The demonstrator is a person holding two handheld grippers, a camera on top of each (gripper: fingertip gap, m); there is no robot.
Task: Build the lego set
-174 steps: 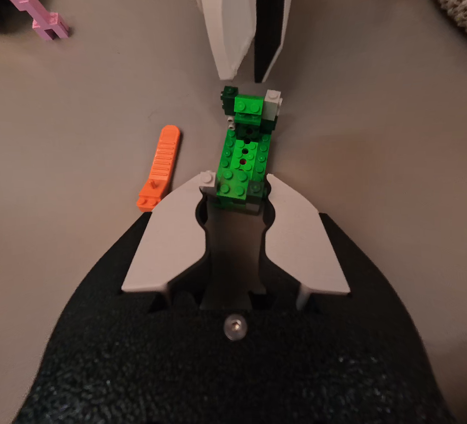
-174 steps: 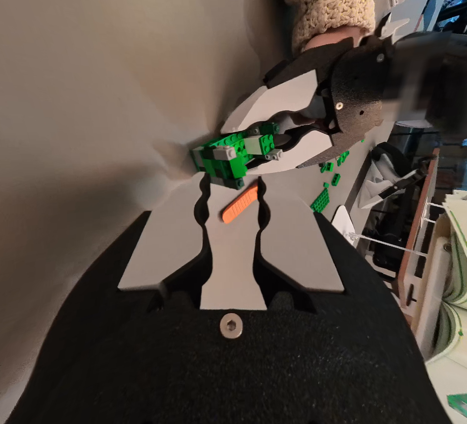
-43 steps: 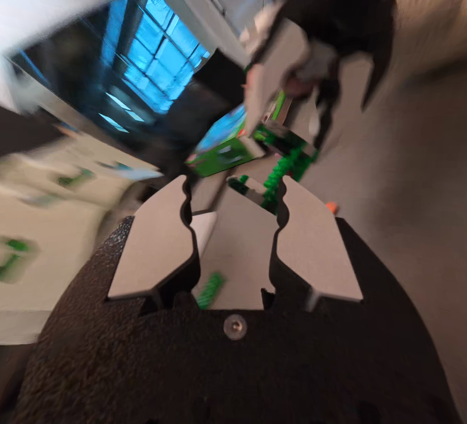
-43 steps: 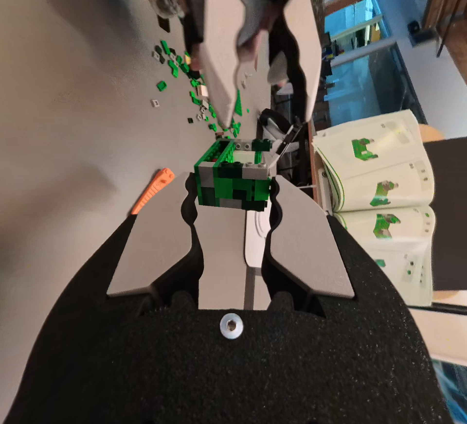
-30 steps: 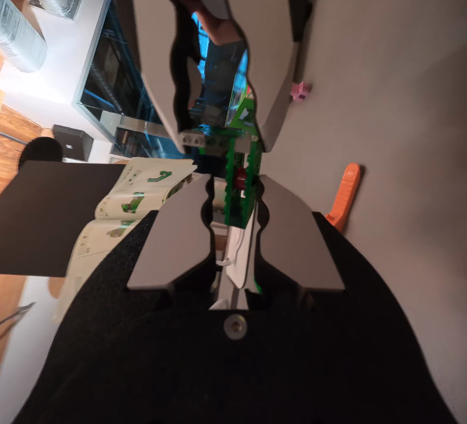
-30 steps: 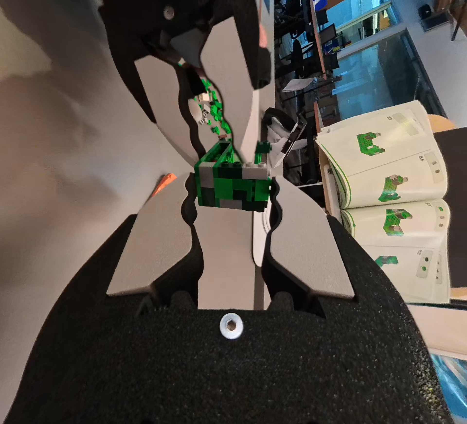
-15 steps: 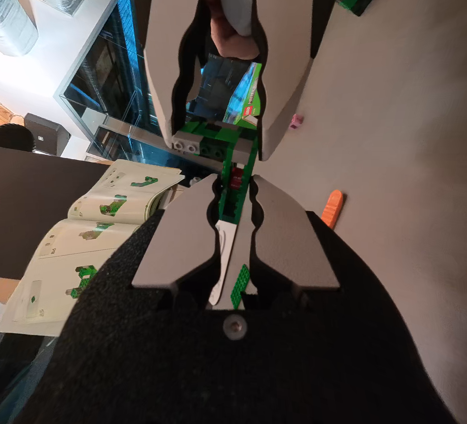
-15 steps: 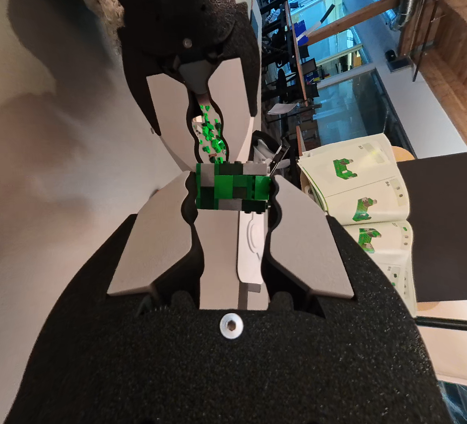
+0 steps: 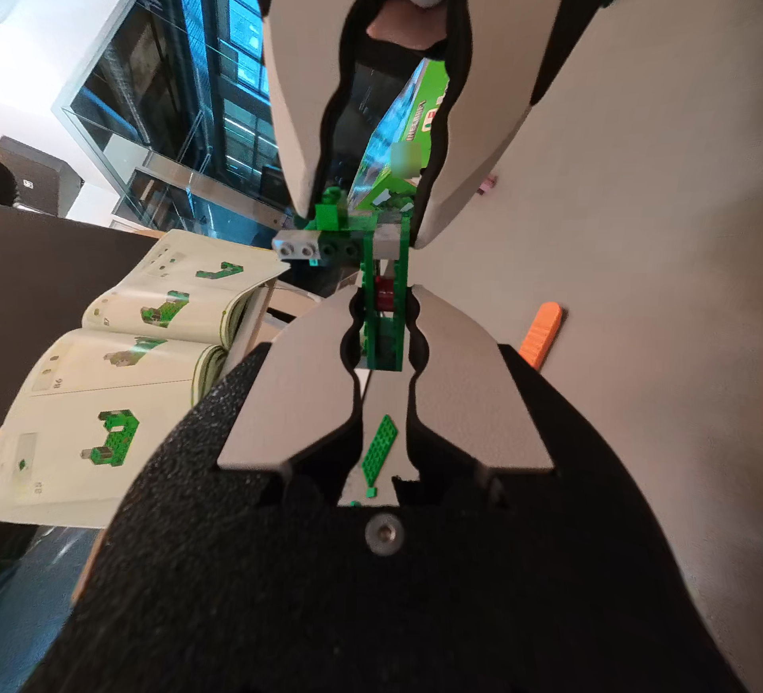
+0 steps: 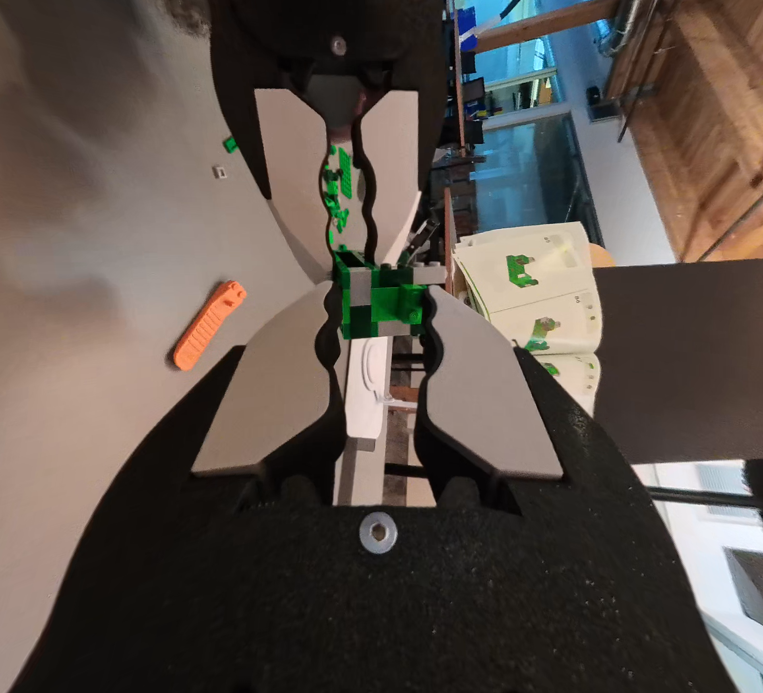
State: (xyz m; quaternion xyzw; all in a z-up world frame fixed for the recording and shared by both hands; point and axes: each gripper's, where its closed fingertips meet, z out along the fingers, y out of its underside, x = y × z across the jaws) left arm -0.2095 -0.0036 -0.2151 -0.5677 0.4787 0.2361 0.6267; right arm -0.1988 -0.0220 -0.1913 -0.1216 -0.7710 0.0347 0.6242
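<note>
A green and grey lego build [image 9: 382, 301] hangs in the air between my two grippers, which face each other. My left gripper [image 9: 382, 297] is shut on the narrow green end, where a red piece shows. My right gripper [image 9: 361, 227] comes from above in this view and is shut on the wider grey and green end. In the right wrist view my right gripper [image 10: 380, 289] clamps the build [image 10: 380, 310] on both sides. The left gripper [image 10: 355, 260] meets it from the top, gripping its far edge.
An orange brick separator [image 9: 541, 334] lies on the grey table [image 9: 640, 219]; it also shows in the right wrist view [image 10: 208, 324]. An open instruction booklet [image 9: 124, 363] [image 10: 536, 293] lies beside it. A green lego box [image 9: 396, 144], a green plate [image 9: 380, 450] and loose green pieces [image 10: 340, 194] lie on the table. My left and right fingertips are right by each other. The orange brick separator [image 9: 541, 334] is about 11 cm from my left fingertips. The right camera catches it too, in the right wrist view [image 10: 191, 339].
Both grippers have kept hold of the build and tilted together. The two grippers now sit closer, and a bright green studded brick shows against the right gripper's right finger.
</note>
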